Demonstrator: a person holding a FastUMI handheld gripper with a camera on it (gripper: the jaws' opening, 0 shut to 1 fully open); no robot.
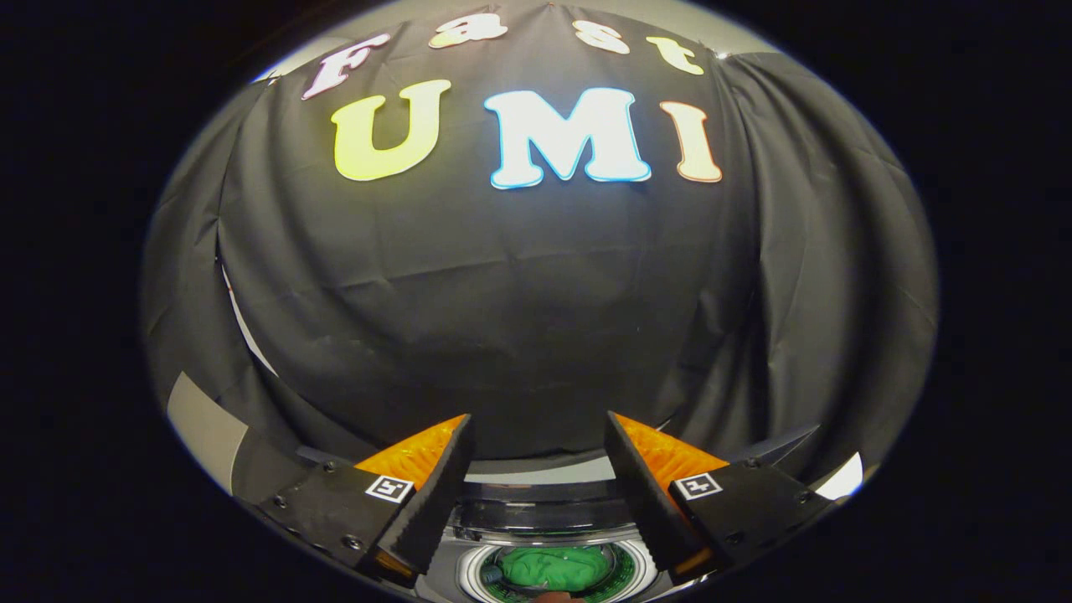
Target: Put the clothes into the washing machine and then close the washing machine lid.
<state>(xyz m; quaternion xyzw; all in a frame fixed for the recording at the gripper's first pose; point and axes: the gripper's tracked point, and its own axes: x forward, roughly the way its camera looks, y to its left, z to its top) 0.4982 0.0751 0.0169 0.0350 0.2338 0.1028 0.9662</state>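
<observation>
green clothes in the open washer

the washing machine [536, 536] sits low and near, between the fingers, seen from above with its round drum mouth uncovered. a green bundle of clothes [557, 566] lies crumpled inside the drum, inside the pale ring of the opening. a dark, glossy raised part stands at the machine's far side

Staged recording booth, not real home: black cloth wall [536, 318] draped w/ folds all round; small washing machine [544, 548] set below, green clothes [557, 565] seen in drum; claw [536, 481] fingers held apart.
</observation>
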